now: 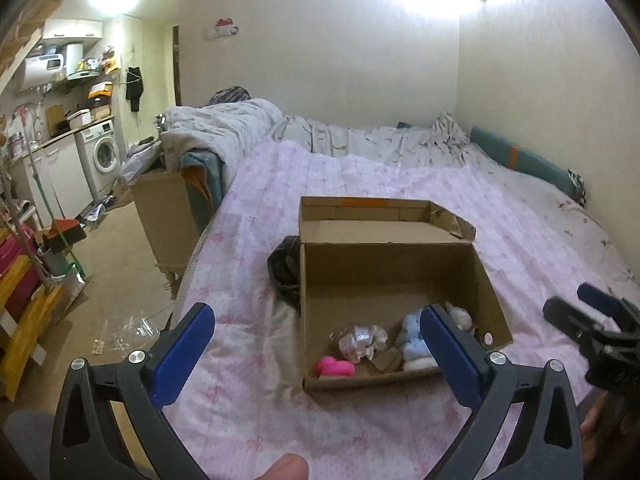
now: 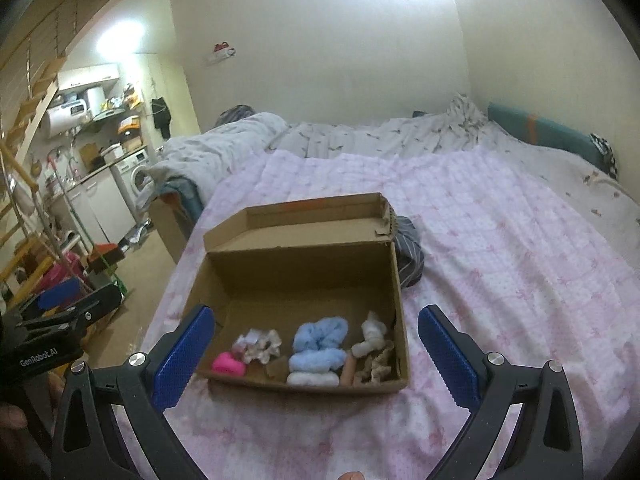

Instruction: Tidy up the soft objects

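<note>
We see a bed [image 2: 500, 240] under a pink quilt, and on it an open cardboard box [image 2: 304, 280] with its lid folded back. Dark striped cloth [image 2: 410, 256] lies just beside the box. Along the box's near wall sit soft things: a blue fluffy roll [image 2: 318, 340], a white roll [image 2: 312, 379], a cream bundle [image 2: 374, 338], a crumpled pale piece [image 2: 258, 344] and a pink piece [image 2: 228, 363]. Our left hand-held gripper [image 1: 316, 344] stands wide, with nothing between its blue pads. Our right hand-held gripper [image 2: 316, 344] also stands wide and empty, raised before the box.
</note>
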`<state>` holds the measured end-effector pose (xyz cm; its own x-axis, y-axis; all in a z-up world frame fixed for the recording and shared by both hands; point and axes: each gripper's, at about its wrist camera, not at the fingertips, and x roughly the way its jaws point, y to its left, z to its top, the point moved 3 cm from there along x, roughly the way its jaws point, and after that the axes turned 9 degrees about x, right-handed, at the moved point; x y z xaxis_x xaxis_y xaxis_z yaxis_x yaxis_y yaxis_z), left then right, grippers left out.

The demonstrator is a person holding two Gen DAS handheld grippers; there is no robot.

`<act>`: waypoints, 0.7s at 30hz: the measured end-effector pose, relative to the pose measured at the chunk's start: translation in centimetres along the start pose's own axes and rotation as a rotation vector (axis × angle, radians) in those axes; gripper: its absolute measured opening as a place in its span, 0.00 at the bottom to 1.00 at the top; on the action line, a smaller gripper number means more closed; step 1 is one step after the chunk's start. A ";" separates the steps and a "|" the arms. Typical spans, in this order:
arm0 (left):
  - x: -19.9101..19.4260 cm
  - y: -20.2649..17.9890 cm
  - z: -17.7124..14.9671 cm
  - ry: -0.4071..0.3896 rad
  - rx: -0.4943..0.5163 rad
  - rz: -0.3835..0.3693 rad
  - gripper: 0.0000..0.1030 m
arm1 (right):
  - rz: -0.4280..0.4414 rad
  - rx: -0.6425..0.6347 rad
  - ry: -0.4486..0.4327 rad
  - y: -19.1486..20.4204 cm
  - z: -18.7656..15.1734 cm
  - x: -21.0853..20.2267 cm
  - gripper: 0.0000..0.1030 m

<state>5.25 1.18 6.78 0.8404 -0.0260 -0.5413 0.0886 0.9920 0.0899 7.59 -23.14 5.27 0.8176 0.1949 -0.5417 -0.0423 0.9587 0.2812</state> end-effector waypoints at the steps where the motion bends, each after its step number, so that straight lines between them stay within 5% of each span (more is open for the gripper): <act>1: -0.4 0.0 -0.2 -0.007 -0.003 -0.006 1.00 | -0.008 -0.012 -0.004 0.2 -0.4 -0.4 1.00; 10: 0.2 0.2 -3.0 0.067 -0.011 0.018 1.00 | -0.052 0.000 0.031 -0.6 -4.1 -0.6 1.00; 21: 1.4 0.0 -3.9 0.092 -0.032 -0.003 1.00 | -0.092 -0.001 0.064 -0.7 -4.8 1.2 1.00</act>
<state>4.34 1.59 2.74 0.7871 -0.0192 -0.6165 0.0728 0.9954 0.0620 5.85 -22.56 0.66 0.7796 0.1191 -0.6148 0.0307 0.9733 0.2274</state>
